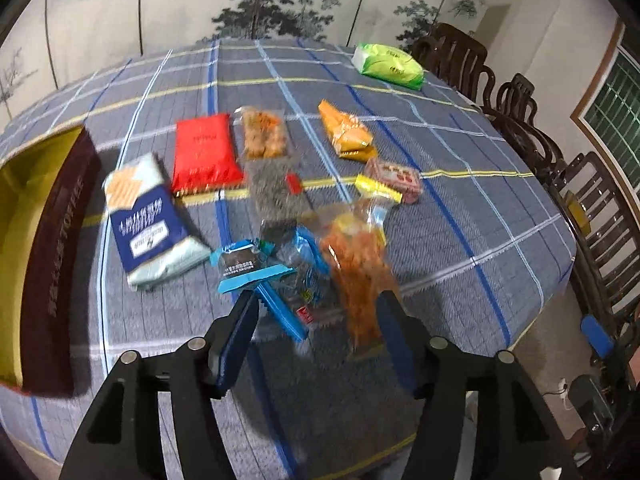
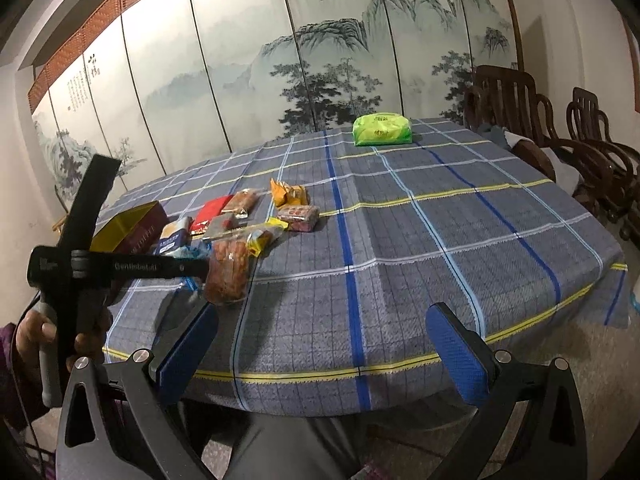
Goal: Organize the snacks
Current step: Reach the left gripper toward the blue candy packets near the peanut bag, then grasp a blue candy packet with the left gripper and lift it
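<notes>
Blue-grey checked cloth (image 2: pixel 400 240), lined in white, yellow and bright blue, covers the whole surface. Behind it stands a folding screen (image 2: pixel 320 60) painted with misty mountains and pines, and dark carved wooden chairs (image 2: pixel 520 120) line the edge toward 2 o'clock in the right wrist view.

The snacks lie clustered in the left wrist view. A red packet (image 1: pixel 204 156) sits at 11 o'clock, with a blue and white bag (image 1: pixel 148 220) just beside it toward 9. A clear bag of brown pieces (image 1: pixel 264 132) lies at 12, an orange packet (image 1: pixel 348 132) at 1, and a green pack (image 1: pixel 388 65) well apart at the far edge. A maroon box (image 1: pixel 52 248) with a yellow inside stands open at 9 o'clock.

The left claw (image 1: pixel 316 312) hangs partly open above a blue wrapper (image 1: pixel 256 268) and a long clear bag of orange-red snacks (image 1: pixel 356 276); blur hides whether its fingers touch either.

The right claw (image 2: pixel 324 344) is spread wide and holds nothing, hovering over bare cloth near the surface's front edge.
</notes>
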### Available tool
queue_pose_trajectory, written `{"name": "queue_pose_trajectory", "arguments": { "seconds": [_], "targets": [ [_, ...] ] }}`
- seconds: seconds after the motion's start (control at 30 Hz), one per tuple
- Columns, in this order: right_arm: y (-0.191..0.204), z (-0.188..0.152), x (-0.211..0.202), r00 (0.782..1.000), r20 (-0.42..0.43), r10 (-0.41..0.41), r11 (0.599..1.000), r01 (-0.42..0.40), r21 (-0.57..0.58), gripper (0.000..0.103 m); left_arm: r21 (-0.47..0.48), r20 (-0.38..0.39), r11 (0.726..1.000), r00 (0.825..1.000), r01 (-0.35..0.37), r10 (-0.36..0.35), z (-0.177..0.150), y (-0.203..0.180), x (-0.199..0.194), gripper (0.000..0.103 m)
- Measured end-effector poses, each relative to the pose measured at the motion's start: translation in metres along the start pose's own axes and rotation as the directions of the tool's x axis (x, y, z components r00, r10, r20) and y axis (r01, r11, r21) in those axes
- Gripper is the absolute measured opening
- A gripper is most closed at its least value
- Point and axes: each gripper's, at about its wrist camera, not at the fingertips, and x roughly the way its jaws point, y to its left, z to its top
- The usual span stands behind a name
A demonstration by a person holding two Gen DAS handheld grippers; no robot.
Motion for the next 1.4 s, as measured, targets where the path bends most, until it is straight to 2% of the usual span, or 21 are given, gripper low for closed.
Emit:
{"name": "queue_pose_trajectory", "arguments": {
  "seconds": [0.2,0.27,0.37,0.53,0.63,0.67,0.7,0.73,0.77,0.8,1.0,1.27,1.4],
  "targets": [
    [-0.003,-0.003,0.003,1.000,-0.012,-0.007,1.000,0.007,0.005,0.103,0.022,-0.026,1.000,1.000,0.007,-0.007,0.005,0.003,0.010,0.057],
    [-0.004,-0.003,0.004,1.000,-0.016,-0.008,1.000,0.009,0.009,0.103,0.009,-0.024,0.999,0.999,0.035,-0.034,0.006,0.007,0.012,0.040],
    [-0.006,-0.004,0.008,1.000,-0.030,-0.009,1.000,0.009,0.019,0.103,-0.032,-0.034,0.997,0.996,0.077,-0.078,0.006,0.015,0.016,0.033],
    [-0.012,-0.006,0.010,0.999,-0.048,-0.003,0.999,0.004,0.037,0.103,-0.055,-0.020,0.996,0.997,0.073,-0.074,0.006,0.015,0.017,0.035],
    [-0.012,-0.006,0.010,0.999,-0.049,-0.005,0.999,0.006,0.036,0.103,-0.045,-0.046,0.995,0.995,0.085,-0.087,0.006,0.013,0.023,0.034],
    [-0.012,-0.007,0.010,0.999,-0.051,-0.003,0.999,0.005,0.036,0.103,-0.041,-0.052,0.995,0.994,0.090,-0.092,0.005,0.012,0.025,0.030],
    [-0.012,-0.007,0.010,0.999,-0.053,-0.002,0.999,0.004,0.036,0.103,-0.033,-0.059,0.994,0.993,0.100,-0.102,0.005,0.011,0.027,0.019],
    [-0.012,-0.007,0.011,0.998,-0.056,-0.003,0.999,0.005,0.034,0.103,-0.022,-0.059,0.993,0.991,0.120,-0.121,0.004,0.010,0.027,0.018],
    [-0.012,-0.008,0.011,0.998,-0.059,-0.003,0.999,0.005,0.032,0.103,-0.011,-0.046,0.994,0.993,0.109,-0.110,0.004,0.008,0.026,0.014],
    [-0.013,-0.008,0.011,0.998,-0.061,-0.003,1.000,0.005,0.031,0.103,-0.002,-0.040,0.995,0.994,0.100,-0.100,0.003,0.007,0.025,0.001],
    [-0.012,-0.008,0.011,0.998,-0.066,-0.009,1.000,0.011,0.026,0.103,0.023,0.006,0.999,0.999,0.043,-0.044,-0.008,0.005,0.006,0.000],
    [-0.007,-0.008,0.014,0.997,-0.077,-0.001,1.000,0.002,0.015,0.103,-0.022,0.012,0.998,0.998,0.057,-0.057,-0.045,0.023,-0.032,0.000],
    [-0.004,-0.008,0.013,0.997,-0.084,0.002,1.000,-0.001,0.009,0.103,-0.043,-0.013,0.998,0.999,0.051,-0.051,-0.065,0.030,-0.041,0.000]
  ]
}}
